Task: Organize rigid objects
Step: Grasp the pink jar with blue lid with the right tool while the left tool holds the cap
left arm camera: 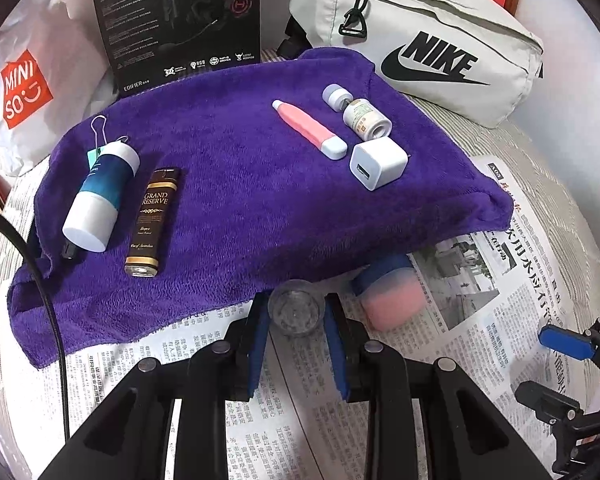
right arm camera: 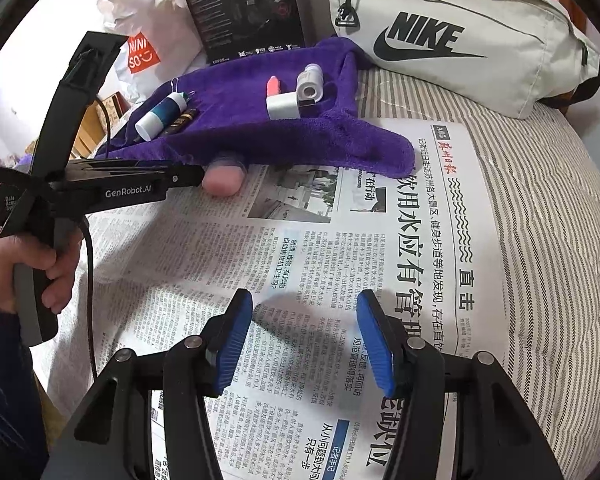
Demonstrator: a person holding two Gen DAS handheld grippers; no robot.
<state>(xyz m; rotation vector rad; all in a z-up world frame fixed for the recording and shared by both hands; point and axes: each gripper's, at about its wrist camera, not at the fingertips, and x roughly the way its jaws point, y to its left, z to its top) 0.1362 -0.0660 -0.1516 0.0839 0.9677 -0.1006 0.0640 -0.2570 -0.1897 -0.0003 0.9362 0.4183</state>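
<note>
Purple towel (left arm camera: pixel 240 168) lies spread over a newspaper (left arm camera: pixel 499 280) on a striped bed, and on it two groups of small rigid items are already sorted: at one end a white-and-teal bottle (left arm camera: pixel 100 196) and a dark "Grand Reserve" bottle (left arm camera: pixel 152 222) side by side, at the other a pink tube (left arm camera: pixel 307 128), a small vial (left arm camera: pixel 365 118) and a white charger (left arm camera: pixel 377 162) close together.

Off the towel, at its near edge, the left gripper (left arm camera: pixel 296 316) is clenched on a small clear jar (left arm camera: pixel 296 308), its blue pads pressing the jar from both sides. Just beside it a pink-and-blue bottle (left arm camera: pixel 387 292) lies on its side on the newspaper, partly tucked under the towel's edge.

Right gripper (right arm camera: pixel 303 344) hangs released over bare newspaper, nothing between its pads, well apart from the items. In its view a hand (right arm camera: pixel 40 268) grips the left tool's handle.

The step appears to be carrying the jar onto the towel. Clear plastic is slick and the grip sits low on the jar, so it would pay to lift straight up, clear the towel's fold, and set it down on open pile between the groups without nudging the charger. The pink-and-blue bottle looks next.
</note>
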